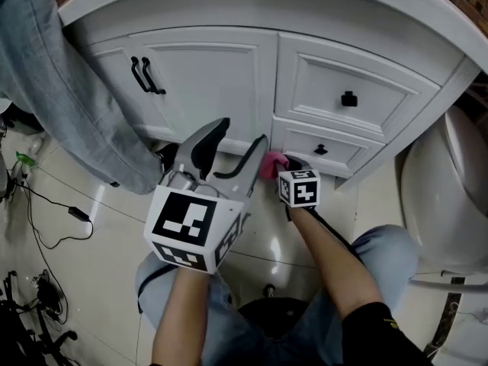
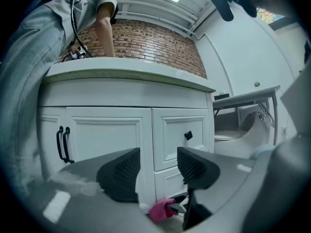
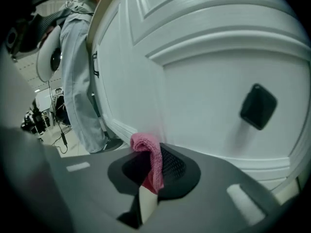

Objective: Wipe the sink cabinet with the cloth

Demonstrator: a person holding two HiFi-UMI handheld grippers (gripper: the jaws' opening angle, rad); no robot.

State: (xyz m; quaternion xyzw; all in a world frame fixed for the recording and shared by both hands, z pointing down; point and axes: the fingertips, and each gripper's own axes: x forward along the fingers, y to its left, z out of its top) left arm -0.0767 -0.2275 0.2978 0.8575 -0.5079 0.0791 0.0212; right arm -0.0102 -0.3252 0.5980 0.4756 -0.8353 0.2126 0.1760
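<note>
The white sink cabinet (image 1: 229, 75) has two doors at left and two drawers with black knobs at right. My right gripper (image 1: 284, 162) is shut on a pink cloth (image 1: 271, 165), pressed against the lower drawer front (image 1: 343, 152) near its left edge. In the right gripper view the pink cloth (image 3: 152, 159) sticks up between the jaws against the drawer panel (image 3: 204, 96), left of the black knob (image 3: 258, 106). My left gripper (image 1: 238, 139) is held open and empty in front of the cabinet base; its view shows the pink cloth (image 2: 161, 210) below.
A person in jeans (image 1: 69, 90) stands at the cabinet's left side, shoe on the tiled floor (image 1: 76, 258). A white toilet (image 1: 446, 197) is at the right. Black cables (image 1: 46, 212) lie on the floor at left. Black door handles (image 1: 146, 75) are on the cabinet.
</note>
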